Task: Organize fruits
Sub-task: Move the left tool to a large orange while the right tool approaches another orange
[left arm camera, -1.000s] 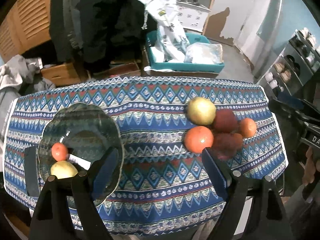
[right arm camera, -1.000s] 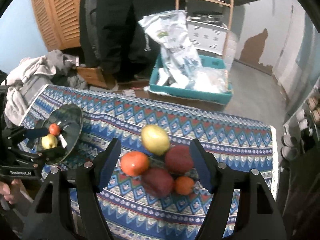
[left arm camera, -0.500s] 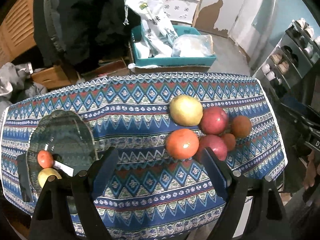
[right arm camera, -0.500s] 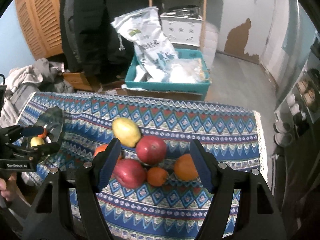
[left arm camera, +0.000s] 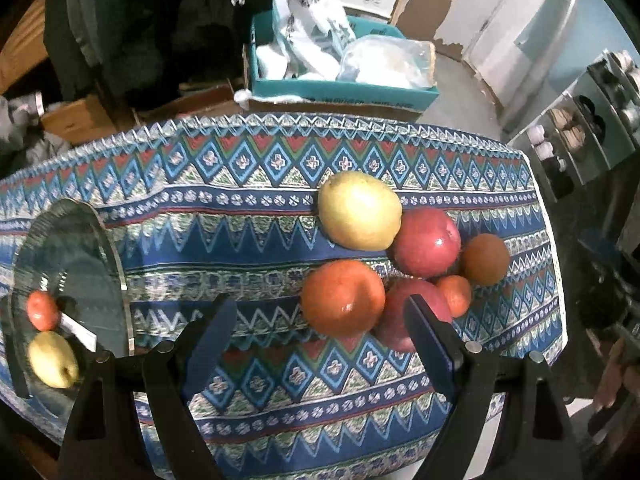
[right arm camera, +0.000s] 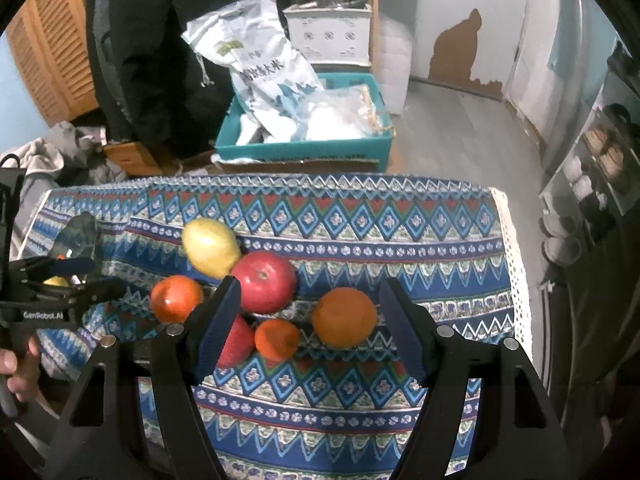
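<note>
Now both hand-held grippers over the desk (left arm camera: 256,240), nothing grasped. Left hand-held gripper (left arm camera: 320,332) spread wide and released, lined up on a big orange (left arm camera: 342,298) that sits just ahead of its fingers. Right hand-held gripper (right arm camera: 310,320) likewise spread and released, framing a small tangerine (right arm camera: 277,339) and a rounder orange (right arm camera: 344,317). Fruit bunched together on the patterned cloth: yellow pear (left arm camera: 359,210) at the far side, touching a red apple (left arm camera: 426,242), a second red apple (right arm camera: 236,342) partly hidden behind a right fingertip. Off to the left, glass plate (left arm camera: 108,248) already carrying a small red fruit (left arm camera: 42,310) and a yellow one (left arm camera: 52,358).
</note>
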